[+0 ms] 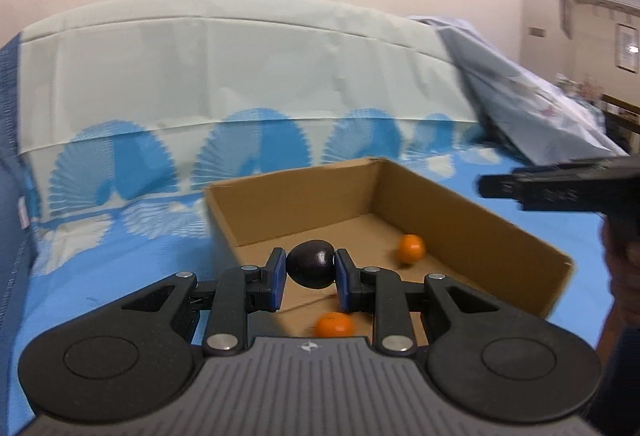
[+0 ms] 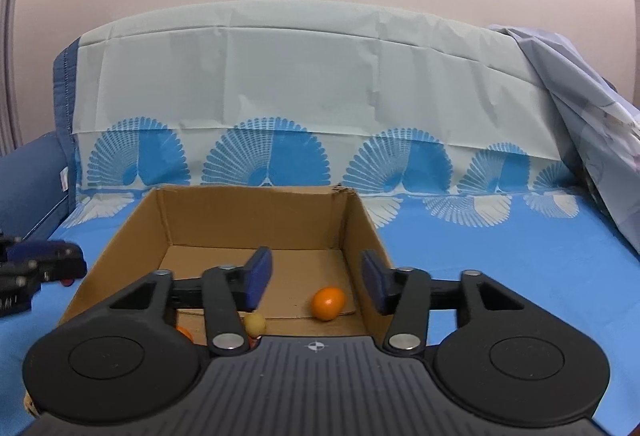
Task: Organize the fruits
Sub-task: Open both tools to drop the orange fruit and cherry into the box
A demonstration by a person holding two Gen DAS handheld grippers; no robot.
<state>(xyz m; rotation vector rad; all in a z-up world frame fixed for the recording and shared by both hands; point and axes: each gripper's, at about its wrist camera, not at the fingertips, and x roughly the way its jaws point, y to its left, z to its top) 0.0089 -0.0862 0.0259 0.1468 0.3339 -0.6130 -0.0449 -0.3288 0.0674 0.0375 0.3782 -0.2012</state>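
Observation:
My left gripper [image 1: 311, 266] is shut on a dark avocado [image 1: 311, 263] and holds it above the near part of an open cardboard box [image 1: 472, 212]. Two oranges lie in the box, one at the far right [image 1: 411, 247] and one near my fingers [image 1: 335, 325]. In the right wrist view my right gripper [image 2: 316, 280] is open and empty above the same box [image 2: 120, 240]. Under it lie an orange [image 2: 329, 303], a small pale yellow fruit [image 2: 255, 323] and part of another orange [image 2: 185, 333].
The box stands on a bright blue cloth [image 2: 500, 256] with a fan pattern that rises into a pale backrest [image 2: 300, 76]. A grey-blue crumpled sheet [image 2: 592, 140] hangs at the right. The other gripper shows at the right edge of the left wrist view [image 1: 560, 188].

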